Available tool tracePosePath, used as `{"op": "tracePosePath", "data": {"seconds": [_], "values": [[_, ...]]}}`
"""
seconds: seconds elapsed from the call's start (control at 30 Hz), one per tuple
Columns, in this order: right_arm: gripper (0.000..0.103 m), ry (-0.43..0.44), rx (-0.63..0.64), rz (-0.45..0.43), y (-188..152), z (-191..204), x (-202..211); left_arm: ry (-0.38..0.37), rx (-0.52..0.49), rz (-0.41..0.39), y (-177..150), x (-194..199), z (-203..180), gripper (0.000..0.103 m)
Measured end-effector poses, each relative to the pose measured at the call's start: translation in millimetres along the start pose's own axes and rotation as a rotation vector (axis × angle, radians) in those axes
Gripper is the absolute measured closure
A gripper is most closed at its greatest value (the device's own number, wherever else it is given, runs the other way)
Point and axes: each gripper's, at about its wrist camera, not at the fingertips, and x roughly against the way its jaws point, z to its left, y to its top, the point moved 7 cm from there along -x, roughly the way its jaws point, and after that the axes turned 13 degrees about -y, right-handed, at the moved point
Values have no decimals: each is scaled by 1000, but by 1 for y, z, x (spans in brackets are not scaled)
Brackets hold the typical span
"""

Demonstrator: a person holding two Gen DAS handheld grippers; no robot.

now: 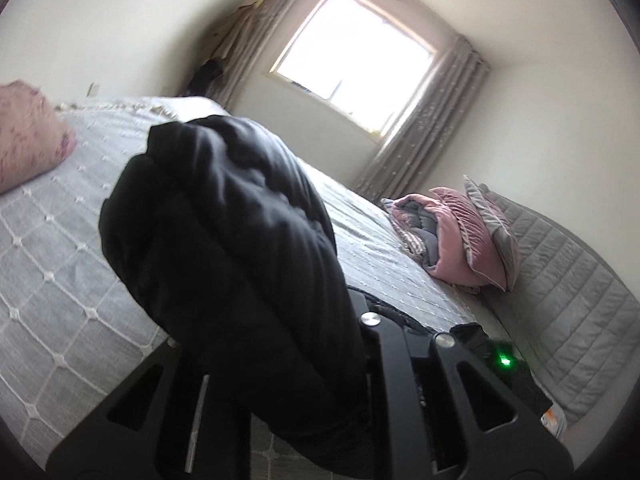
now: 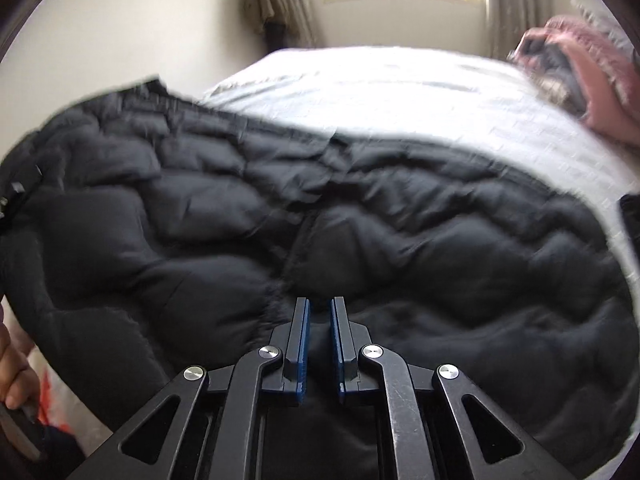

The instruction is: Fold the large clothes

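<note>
A black quilted puffer jacket (image 2: 280, 216) lies across the near part of a bed with a grey and white cover (image 2: 400, 92). My right gripper (image 2: 320, 304) sits over the jacket's near edge, its blue-padded fingers (image 2: 302, 336) close together with black fabric between them. In the left wrist view a bunched fold of the same jacket (image 1: 224, 240) rises out of my left gripper (image 1: 320, 344) and hides its fingertips; the fabric is lifted above the bed cover (image 1: 60, 248).
A pink patterned pillow (image 1: 28, 140) lies at the far left of the bed. Pink and grey folded bedding (image 1: 456, 236) sits at the headboard end, also in the right wrist view (image 2: 592, 80). A curtained window (image 1: 356, 64) is behind. A hand (image 2: 12, 368) shows at left.
</note>
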Motion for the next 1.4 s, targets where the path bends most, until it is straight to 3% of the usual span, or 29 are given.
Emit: {"op": "tracePosePath", "data": {"seconds": [0.17, 0.47, 0.6, 0.9, 1.1, 1.3, 1.4], "values": [[93, 47, -38, 99, -13, 7, -39, -51, -100, 39, -13, -15, -31, 86], [94, 48, -66, 125, -11, 5, -42, -118, -244, 56, -16, -22, -66, 86], [93, 69, -96, 45, 12, 3, -31, -147, -247, 58, -14, -23, -65, 86], [96, 120, -196, 95, 45, -2, -77, -218, -160, 35, -14, -33, -64, 86], [101, 110, -192, 124, 48, 7, -99, -236, -183, 55, -19, -33, -67, 86], [101, 83, -172, 109, 42, 12, -100, -272, -241, 89, -31, -45, -96, 86], [99, 140, -219, 118, 42, 9, -98, -290, -254, 97, -36, -48, -108, 86]]}}
